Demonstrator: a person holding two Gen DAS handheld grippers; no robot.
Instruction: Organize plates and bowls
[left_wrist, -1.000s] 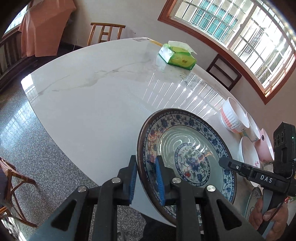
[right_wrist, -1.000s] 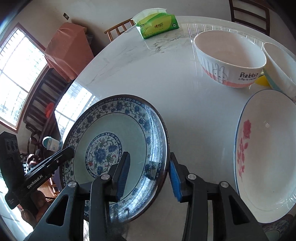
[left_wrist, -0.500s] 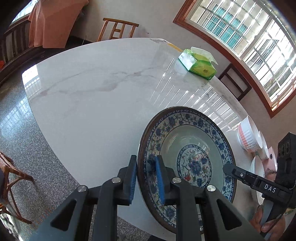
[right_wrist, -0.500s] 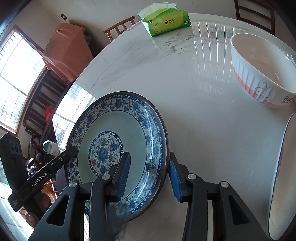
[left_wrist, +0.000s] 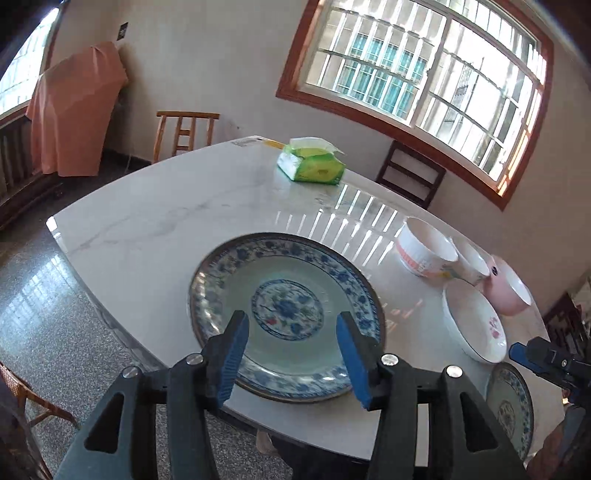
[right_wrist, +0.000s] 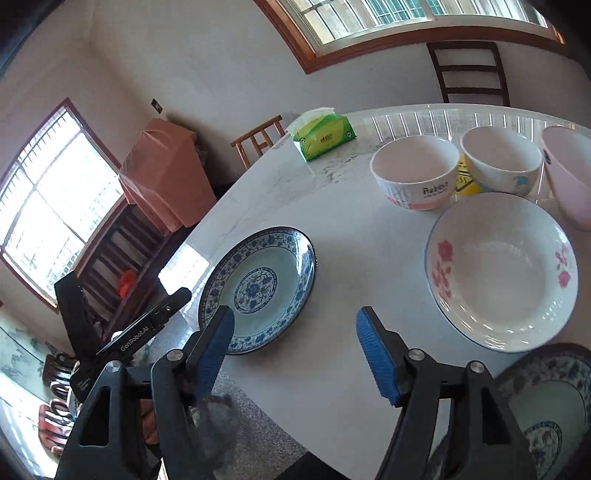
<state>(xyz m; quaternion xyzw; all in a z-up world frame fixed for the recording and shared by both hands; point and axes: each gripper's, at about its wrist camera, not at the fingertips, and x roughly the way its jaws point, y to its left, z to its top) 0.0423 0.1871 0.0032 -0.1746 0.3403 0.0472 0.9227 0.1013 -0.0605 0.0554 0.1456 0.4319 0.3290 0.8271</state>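
Note:
A large blue-and-white patterned plate (left_wrist: 284, 310) lies flat on the white marble table (left_wrist: 155, 229), near its front left edge; it also shows in the right wrist view (right_wrist: 258, 288). My left gripper (left_wrist: 291, 358) is open and empty, just above the plate's near rim. My right gripper (right_wrist: 295, 350) is open and empty, to the right of that plate over bare table. A white plate with pink flowers (right_wrist: 502, 273) lies to the right. A second blue patterned plate (right_wrist: 546, 410) lies at the front right edge.
A white rabbit bowl (right_wrist: 417, 177), a white bowl (right_wrist: 500, 162) and a pink bowl (right_wrist: 569, 173) stand in a row behind the flowered plate. A green tissue pack (right_wrist: 325, 136) lies at the far side. Wooden chairs (left_wrist: 184, 129) stand around the table.
Both grippers let go of the large blue patterned plate, opened and drew back. The plate went from tilted in their grip to lying flat on the table.

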